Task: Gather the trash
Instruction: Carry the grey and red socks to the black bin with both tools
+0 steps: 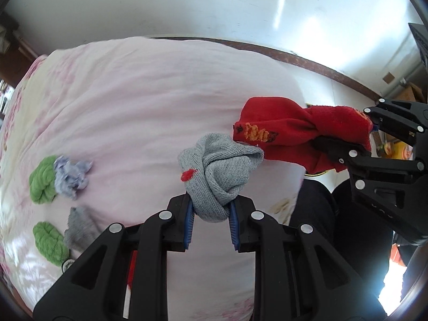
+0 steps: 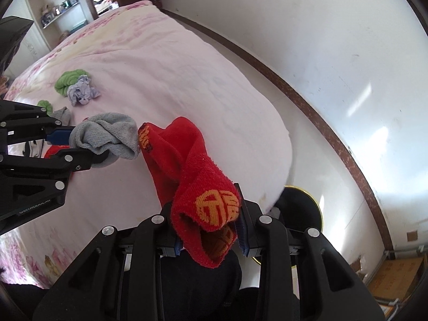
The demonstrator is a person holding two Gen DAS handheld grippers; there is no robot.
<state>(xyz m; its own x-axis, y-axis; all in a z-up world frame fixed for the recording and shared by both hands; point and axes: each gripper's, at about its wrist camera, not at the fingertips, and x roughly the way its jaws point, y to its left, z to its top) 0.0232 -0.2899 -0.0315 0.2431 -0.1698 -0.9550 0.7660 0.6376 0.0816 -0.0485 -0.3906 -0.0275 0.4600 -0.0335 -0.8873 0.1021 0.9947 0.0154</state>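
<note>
The left tongs (image 1: 210, 223) clamp a knotted grey sock (image 1: 216, 171) above the pink bed (image 1: 139, 101), beside the right tongs (image 1: 374, 139) gripping a red sock (image 1: 283, 131), while green bundles (image 1: 44, 179) lie left.

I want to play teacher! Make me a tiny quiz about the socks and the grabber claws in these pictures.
1. True or false: the left gripper is shut on the knotted grey knitted sock.
2. What does the right gripper hold? A) a green sock B) the red terry sock with orange lettering C) crumpled paper
3. Fill in: next to the crumpled pale purple paper wad on the pink floral bedspread lies a rolled fuzzy ____ sock.

Key: 1 true; 2 B; 3 green.
</note>
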